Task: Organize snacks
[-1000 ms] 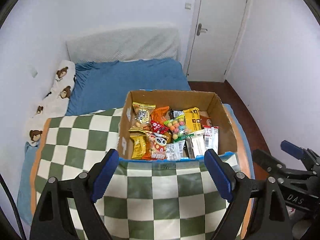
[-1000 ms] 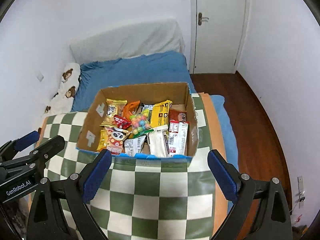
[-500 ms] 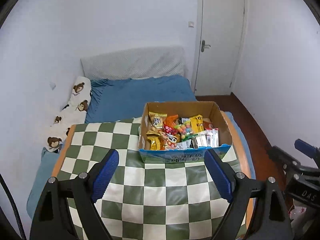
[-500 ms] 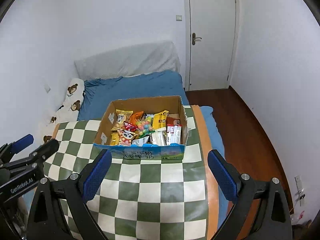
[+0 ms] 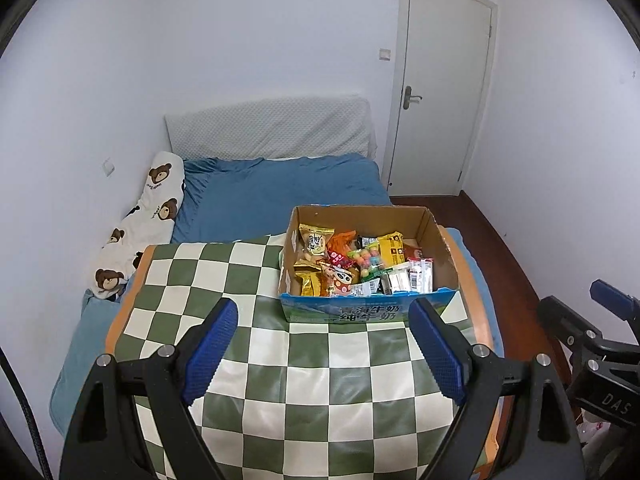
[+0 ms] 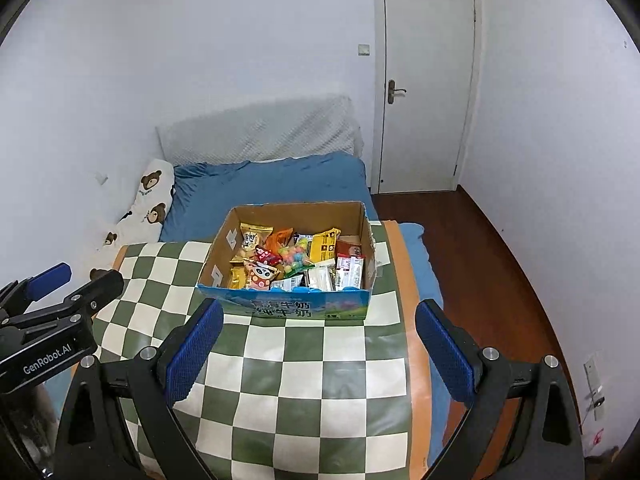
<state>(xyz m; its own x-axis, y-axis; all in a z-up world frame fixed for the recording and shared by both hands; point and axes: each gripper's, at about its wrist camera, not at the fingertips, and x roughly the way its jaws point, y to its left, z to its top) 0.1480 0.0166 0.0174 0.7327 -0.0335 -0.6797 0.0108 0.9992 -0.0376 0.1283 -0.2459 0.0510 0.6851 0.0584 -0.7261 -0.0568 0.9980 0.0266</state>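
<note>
A green-and-cream checkered cloth [image 5: 256,280] with an orange border covers the surface; on it sits a brown cardboard box [image 5: 362,216] whose front panel is blue and green with printed characters. Inside lie yellow, gold, orange, red and white snack packets [image 5: 360,264], one bag showing multicoloured balls. The bed sheet [image 5: 280,196] is blue, the pillow [image 5: 156,208] white with brown bears, the door [image 5: 440,92] white, the floor [image 6: 492,248] reddish-brown

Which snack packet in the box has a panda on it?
The pink-and-white packet near the front of the cardboard box, beside the gold packets. The others show no panda.
</note>
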